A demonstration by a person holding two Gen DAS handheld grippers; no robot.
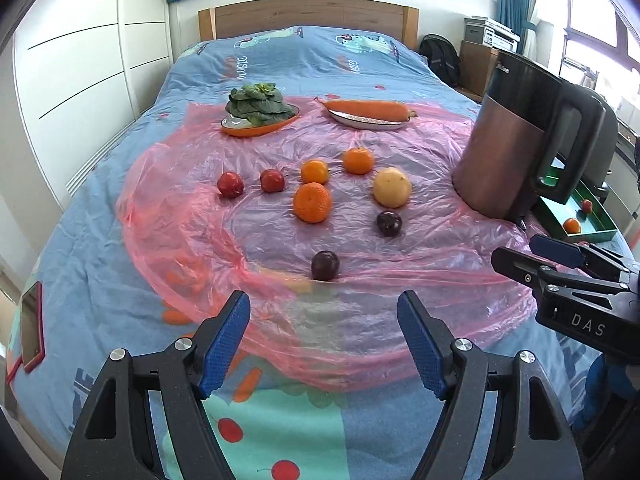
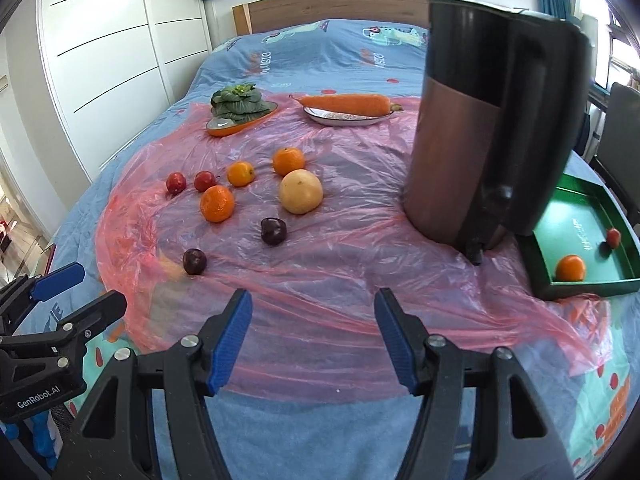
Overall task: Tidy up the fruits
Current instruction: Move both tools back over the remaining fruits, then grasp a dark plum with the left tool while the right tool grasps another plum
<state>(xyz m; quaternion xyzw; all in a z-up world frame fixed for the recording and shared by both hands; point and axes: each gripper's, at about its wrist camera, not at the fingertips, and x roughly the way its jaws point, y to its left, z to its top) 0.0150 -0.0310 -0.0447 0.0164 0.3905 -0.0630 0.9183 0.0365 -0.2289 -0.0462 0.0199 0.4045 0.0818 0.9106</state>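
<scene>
Bed (image 1: 120,208) w/ blue printed cover carried everything; pink plastic sheet (image 1: 360,240) lay spread over its middle.

Far left of the back row: orange dish (image 1: 260,126) held a leafy green veg (image 1: 258,104). Just right of it, white plate (image 1: 368,120) held a carrot (image 1: 366,110), lying lengthwise & overhanging both rims.

Loose fruit sat on the sheet, nearer than the dishes. L to R: two small red fruits (image 1: 231,185) (image 1: 272,180) side by side, three oranges (image 1: 315,171) (image 1: 312,202) (image 1: 358,161) in a loose cluster, pale yellow round fruit (image 1: 392,187), dark plum (image 1: 389,223) just in front of it. A second dark plum (image 1: 325,265) sat nearest, apart from the rest, approx. in line w/ the left hand-held gripper (image 1: 324,336). That gripper hovered low over the sheet's near edge, jaws spread wide, nothing between them.

Right hand-held gripper (image 2: 312,336) was likewise spread & empty, over the sheet's near part.

Further right: tall copper-and-black kettle (image 2: 480,128) stood upright on the sheet. Beside it at the bed's right edge, green tray (image 2: 568,212) held one orange (image 2: 571,268) near its front wall & one small red fruit (image 2: 613,237) toward the right wall, the two apart.
</scene>
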